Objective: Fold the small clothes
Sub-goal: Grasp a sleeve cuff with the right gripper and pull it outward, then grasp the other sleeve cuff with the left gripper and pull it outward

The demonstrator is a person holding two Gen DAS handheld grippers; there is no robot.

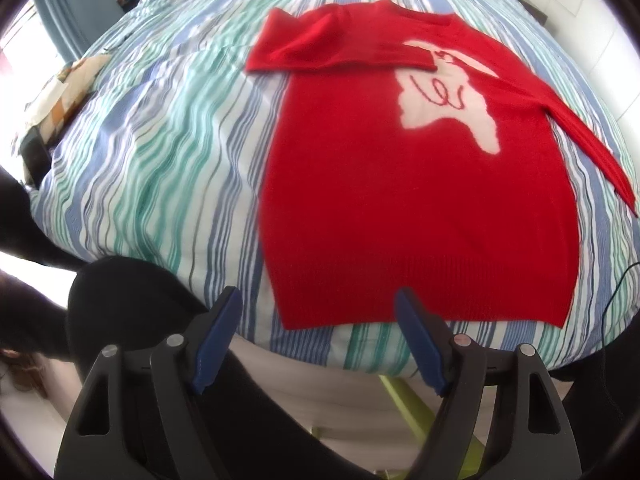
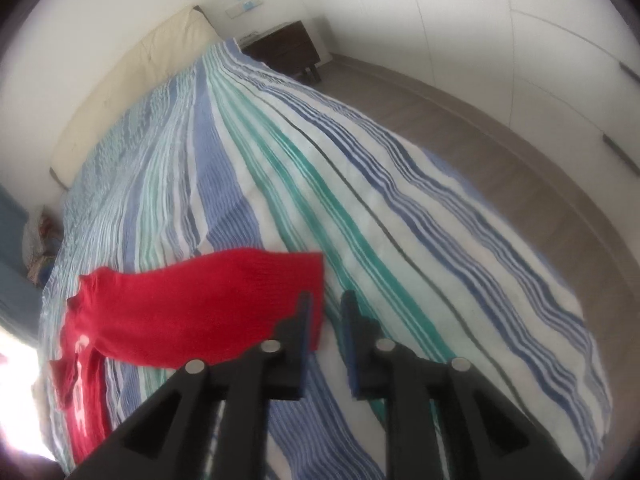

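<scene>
A small red sweater [image 1: 400,200] with a white animal figure lies flat on the striped bed cover [image 1: 160,140]. Its left sleeve is folded across the chest; its right sleeve stretches out to the right. My left gripper [image 1: 320,308] is open and empty, just above the sweater's hem at the bed's near edge. In the right wrist view my right gripper [image 2: 326,308] is slightly open and empty, beside the cuff end of the right sleeve [image 2: 224,304], with nothing between the fingers.
The bed's cream headboard [image 2: 132,92] stands against the wall, and a dark nightstand [image 2: 288,48] sits beyond the bed. Wood floor [image 2: 500,168] runs along the bed's right side. A cluttered stand [image 1: 52,96] is at the left. My dark-clothed leg [image 1: 132,312] is by the bed's near edge.
</scene>
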